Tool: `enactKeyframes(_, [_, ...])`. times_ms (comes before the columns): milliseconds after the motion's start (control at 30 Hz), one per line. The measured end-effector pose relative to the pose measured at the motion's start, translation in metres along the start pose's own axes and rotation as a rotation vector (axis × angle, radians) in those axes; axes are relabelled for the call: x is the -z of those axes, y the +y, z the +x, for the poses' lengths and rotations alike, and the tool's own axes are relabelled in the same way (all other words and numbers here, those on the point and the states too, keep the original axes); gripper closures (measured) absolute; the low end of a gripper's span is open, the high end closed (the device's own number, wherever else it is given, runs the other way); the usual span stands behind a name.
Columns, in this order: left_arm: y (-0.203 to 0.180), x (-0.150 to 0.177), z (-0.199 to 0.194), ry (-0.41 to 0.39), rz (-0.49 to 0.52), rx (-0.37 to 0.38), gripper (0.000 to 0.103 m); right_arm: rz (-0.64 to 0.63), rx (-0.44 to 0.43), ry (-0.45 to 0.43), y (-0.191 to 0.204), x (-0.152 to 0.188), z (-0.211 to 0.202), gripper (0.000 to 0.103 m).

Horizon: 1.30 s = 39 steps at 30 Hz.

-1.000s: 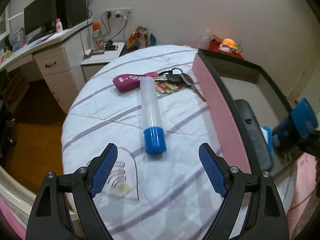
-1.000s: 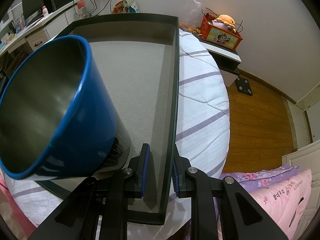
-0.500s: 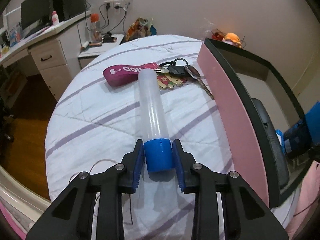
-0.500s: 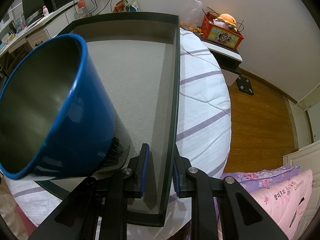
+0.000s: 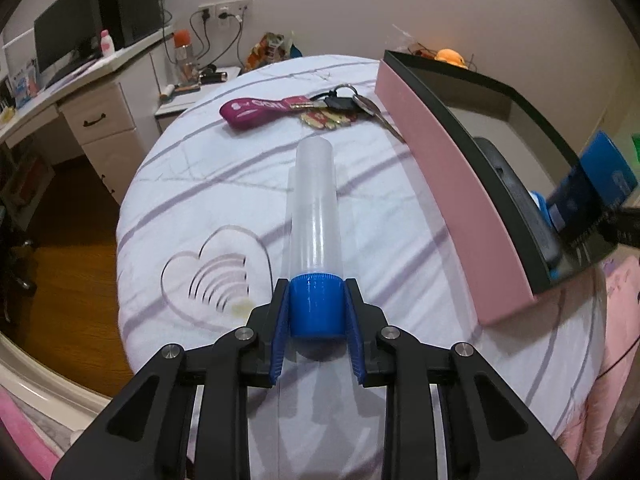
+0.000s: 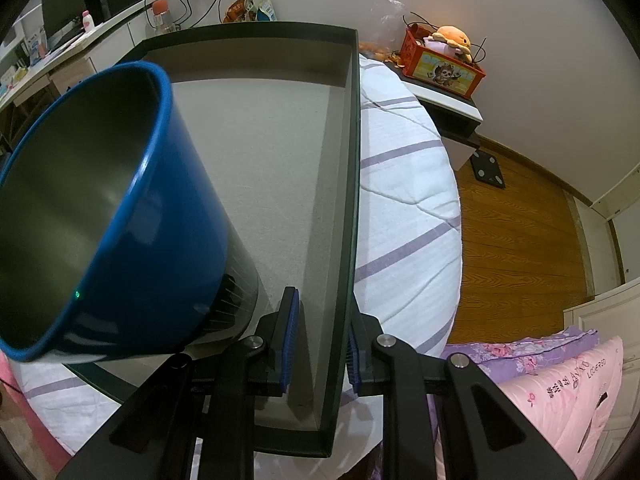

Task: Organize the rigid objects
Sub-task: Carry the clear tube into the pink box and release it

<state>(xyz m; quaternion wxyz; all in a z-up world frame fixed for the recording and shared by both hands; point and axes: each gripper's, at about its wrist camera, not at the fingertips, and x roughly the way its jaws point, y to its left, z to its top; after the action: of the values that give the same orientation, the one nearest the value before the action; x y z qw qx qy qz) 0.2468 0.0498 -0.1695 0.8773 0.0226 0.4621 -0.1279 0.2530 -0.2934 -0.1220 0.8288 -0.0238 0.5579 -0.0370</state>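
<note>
A clear plastic tube with a blue cap points away from me over the white striped bed. My left gripper is shut on the cap, its blue pads pressed against both sides. Beyond the tube's tip lie keys on a magenta strap. To the right stands a box with a pink outside and a dark rim. Inside it are a black object and a blue cup lying tilted. My right gripper is shut on the box's right wall, one pad on each side.
A desk with a monitor and a nightstand stand past the bed's far left corner. Wooden floor borders the bed on the right. A red crate with a plush toy sits on a side table. A pink pillow lies near me.
The left gripper moved in and shut on the tube's blue cap, then drew back with it, so the tip now sits farther from the keys. The right gripper kept still.
</note>
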Motion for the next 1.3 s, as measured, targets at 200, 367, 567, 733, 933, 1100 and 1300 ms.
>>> enactKeyframes(200, [0.0, -0.002, 0.002, 0.003, 0.009, -0.015, 0.076, 0.0, 0.0, 0.0, 0.0, 0.0, 0.0, 0.081])
enactKeyframes(367, [-0.004, -0.014, 0.014, 0.005, 0.019, -0.027, 0.066, -0.002, 0.001, 0.001, 0.0, 0.0, 0.0, 0.081])
enactKeyframes(567, [-0.005, -0.02, 0.013, -0.028, 0.017, -0.025, 0.077, -0.001, 0.0, 0.0, 0.0, 0.0, 0.0, 0.081])
enactKeyframes(733, [-0.012, -0.024, -0.002, -0.077, 0.034, -0.021, 0.077, -0.001, -0.001, 0.0, 0.0, 0.0, 0.0, 0.081])
enactKeyframes(933, [-0.026, -0.035, -0.026, -0.135, 0.073, -0.01, 0.077, -0.001, -0.002, -0.001, 0.0, 0.0, 0.0, 0.081])
enactKeyframes(1100, [-0.029, -0.034, -0.022, -0.113, 0.092, -0.004, 0.077, 0.001, -0.003, -0.002, 0.0, 0.0, 0.0, 0.081])
enactKeyframes(1300, [-0.025, -0.013, 0.008, 0.001, 0.088, 0.004, 0.077, 0.001, -0.004, -0.003, 0.001, 0.0, 0.0, 0.081])
